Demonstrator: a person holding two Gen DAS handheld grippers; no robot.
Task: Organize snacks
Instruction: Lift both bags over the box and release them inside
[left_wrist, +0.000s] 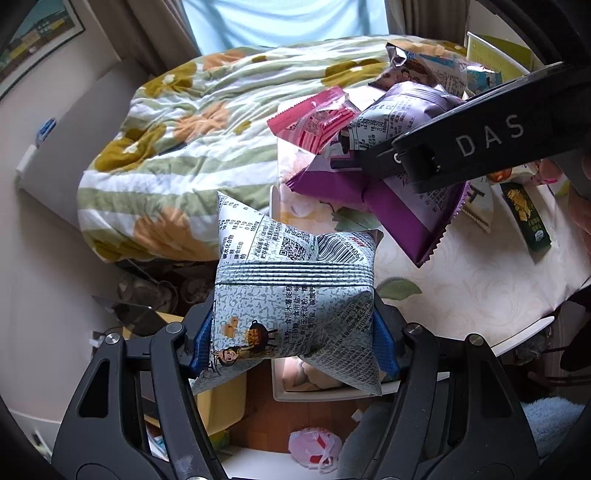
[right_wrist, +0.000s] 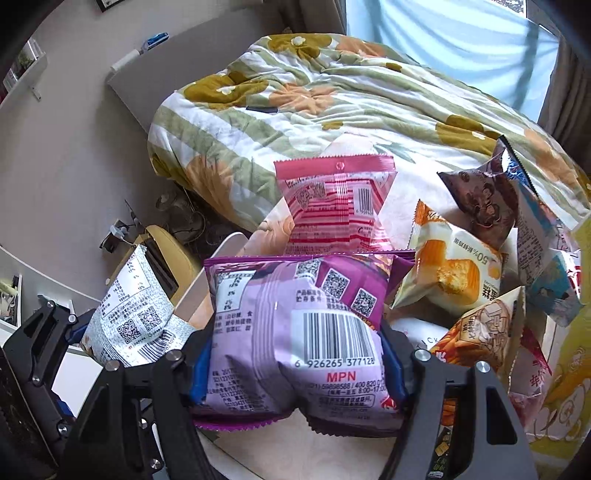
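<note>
My left gripper (left_wrist: 295, 332) is shut on a grey-white snack bag (left_wrist: 291, 295) with a barcode and a cartoon figure, held in the air off the table's left edge. The same bag shows at the left of the right wrist view (right_wrist: 136, 314). My right gripper (right_wrist: 295, 363) is shut on a purple snack bag (right_wrist: 299, 325), just above the table. That bag (left_wrist: 399, 118) and the right gripper's black body (left_wrist: 480, 140) show at the upper right of the left wrist view. A pink bag (right_wrist: 336, 206) lies behind the purple one.
A table with a cream floral cloth (left_wrist: 480, 280) holds a pile of snack bags: an orange cake pack (right_wrist: 450, 273), a brown bag (right_wrist: 484, 203), a dark green stick pack (left_wrist: 526, 214). A bed with a flowered quilt (left_wrist: 184, 129) lies beyond. A yellow bin (right_wrist: 162, 240) stands below.
</note>
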